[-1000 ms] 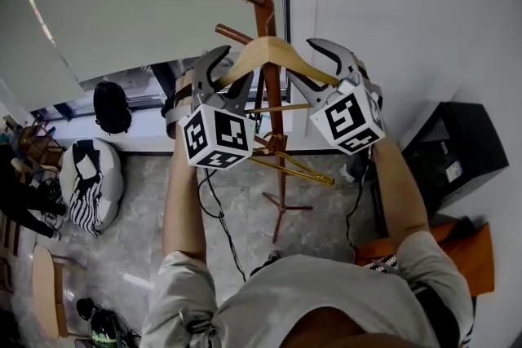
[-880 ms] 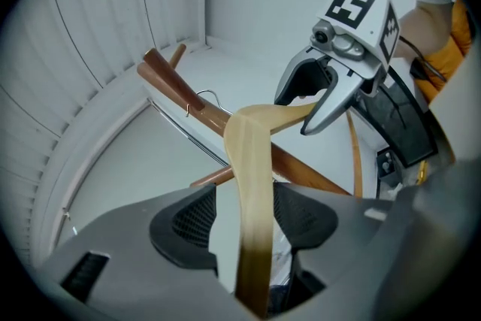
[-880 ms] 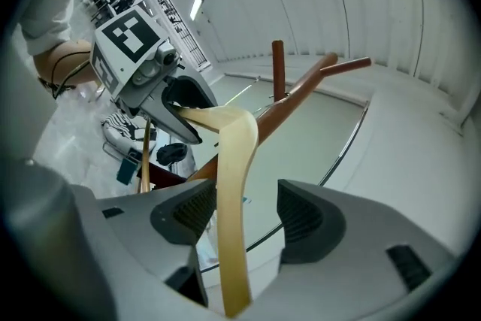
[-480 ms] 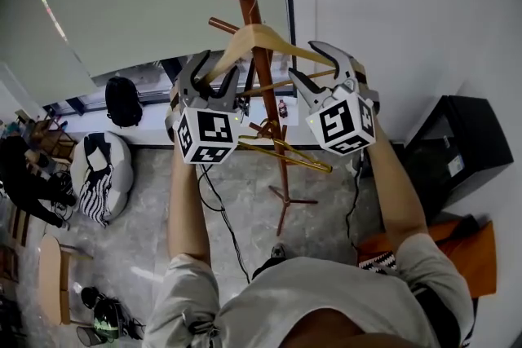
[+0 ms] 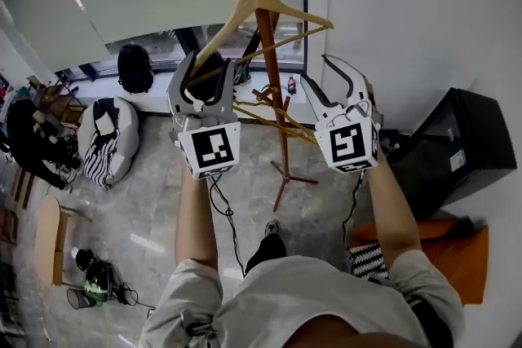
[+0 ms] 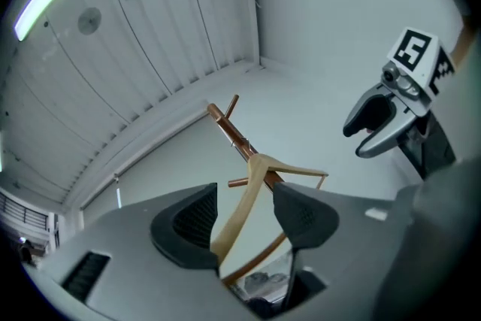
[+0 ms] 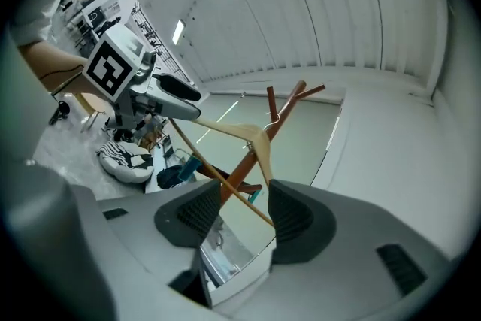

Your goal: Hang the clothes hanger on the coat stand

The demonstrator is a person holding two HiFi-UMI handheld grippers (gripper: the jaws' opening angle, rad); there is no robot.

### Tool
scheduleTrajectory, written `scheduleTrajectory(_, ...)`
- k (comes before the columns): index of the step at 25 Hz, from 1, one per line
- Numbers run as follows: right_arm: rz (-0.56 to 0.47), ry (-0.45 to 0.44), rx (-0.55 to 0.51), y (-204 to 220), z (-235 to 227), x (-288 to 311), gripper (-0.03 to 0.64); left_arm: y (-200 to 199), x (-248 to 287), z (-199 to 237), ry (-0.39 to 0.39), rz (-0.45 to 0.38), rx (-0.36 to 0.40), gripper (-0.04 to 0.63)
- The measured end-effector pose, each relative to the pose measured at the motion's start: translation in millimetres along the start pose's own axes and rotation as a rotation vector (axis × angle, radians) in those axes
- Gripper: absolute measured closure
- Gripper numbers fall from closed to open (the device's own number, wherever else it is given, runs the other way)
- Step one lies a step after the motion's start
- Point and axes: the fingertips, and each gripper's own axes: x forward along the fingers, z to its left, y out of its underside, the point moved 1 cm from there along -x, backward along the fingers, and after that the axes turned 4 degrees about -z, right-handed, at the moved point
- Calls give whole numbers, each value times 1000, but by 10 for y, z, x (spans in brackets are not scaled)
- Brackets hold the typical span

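A light wooden hanger (image 5: 265,2) hangs by its wire hook from an upper peg of the reddish-brown coat stand (image 5: 263,41). My left gripper (image 5: 209,71) is open just below the hanger's left arm. In the left gripper view that arm (image 6: 252,184) runs through the gap of my left gripper (image 6: 244,218) without touching either pad. My right gripper (image 5: 316,69) sits below and clear of the hanger's right end; its jaws are closing with nothing pressed between them. In the right gripper view the hanger (image 7: 242,133) and stand (image 7: 279,115) lie beyond my right gripper (image 7: 244,210).
Thin gold-coloured hangers (image 5: 273,116) hang lower on the stand. A white wall rises at the right, with a black box (image 5: 457,149) and an orange seat (image 5: 461,244) below it. On the floor at the left are a black backpack (image 5: 134,68) and a striped beanbag (image 5: 102,144).
Both grippers have come down and away from the hanger's ends. The hanger has stayed on the stand's peg, now higher in view than the jaws.
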Motion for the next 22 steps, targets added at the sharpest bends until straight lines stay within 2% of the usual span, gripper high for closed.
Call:
scheduleTrajectory(4,15,-18,31,100,245,-317,457,76,-295,-77,-66,54,-65,359)
scheduleTrajectory(9,13,24,155,251,362,-715,570,132,-548,-428,-34,99,-192,359)
scheduleTrajectory(12,-23,65,252,238,374,-861,591,108,-638,-670,-15,105,-237,359)
scheduleTrajectory(15,-37,87,299,204,375,-1010,600,123,-734,-912,13,114,-334,362)
scheduleTrajectory(16,-42,103,307,201,367,-1068,604,125,-777,-981,19,112,-373,374)
scheduleTrajectory(18,-40,150,317,204,365,-1213,609,128,-903,-1097,20,108,-445,451)
scheduleTrajectory(20,-34,192,379,209,447,-1367,612,154,-1073,-1204,12,119,-507,529)
scheduleTrajectory(22,-39,192,458,171,600,-1470,612,191,-1248,-1338,19,140,-554,574)
